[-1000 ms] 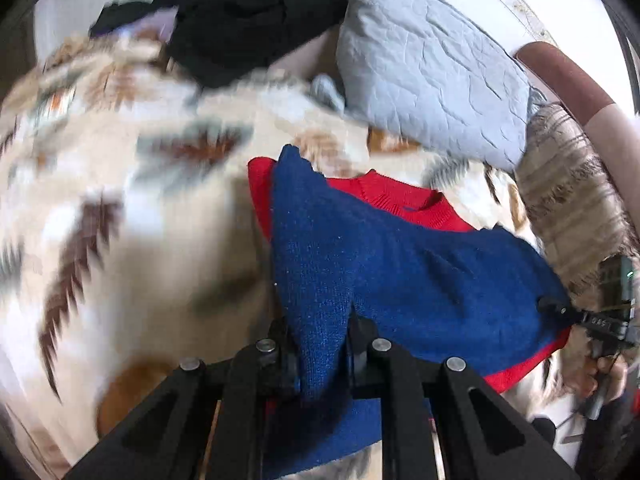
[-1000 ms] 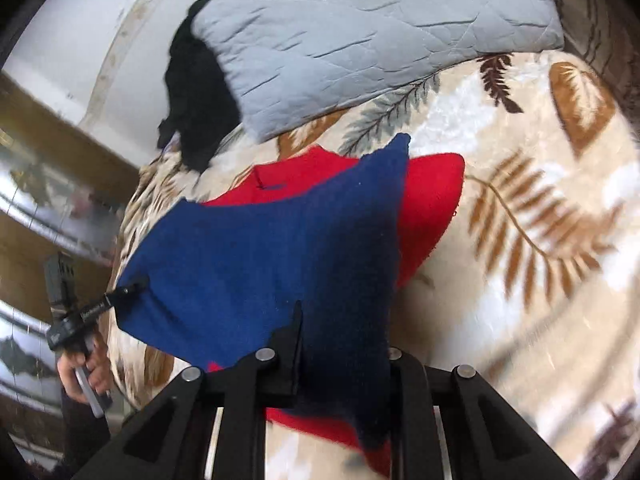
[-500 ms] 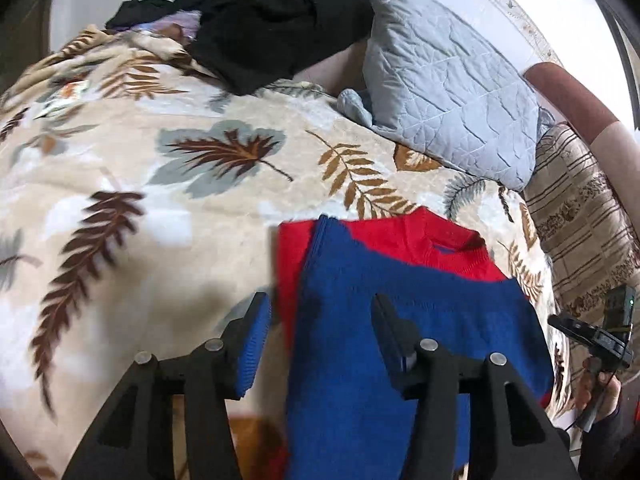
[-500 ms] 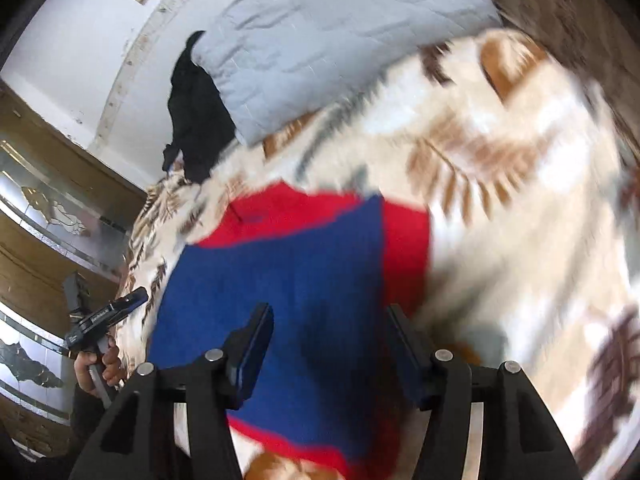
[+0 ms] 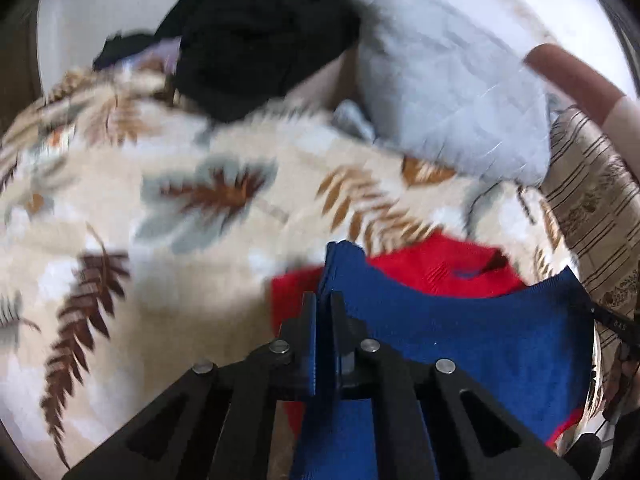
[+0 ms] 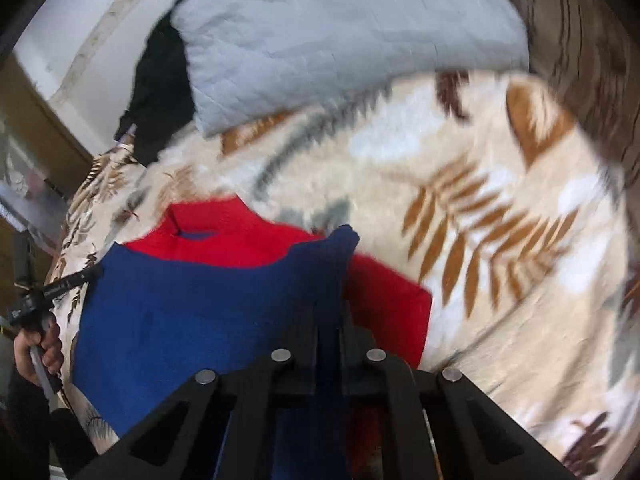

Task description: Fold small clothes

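Having stood spread half a second before, the left gripper (image 5: 324,312) and right gripper (image 6: 330,320) had each pinched a corner of the red-and-blue sweater (image 5: 460,332) lying on the leaf-print blanket (image 5: 160,200), so another fold looked ready to begin.

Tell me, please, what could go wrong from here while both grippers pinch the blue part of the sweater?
The left gripper and right gripper each pinch only a thin blue edge of the sweater, so it may slip free. Lifting might drag the red layer askew on the fuzzy blanket.
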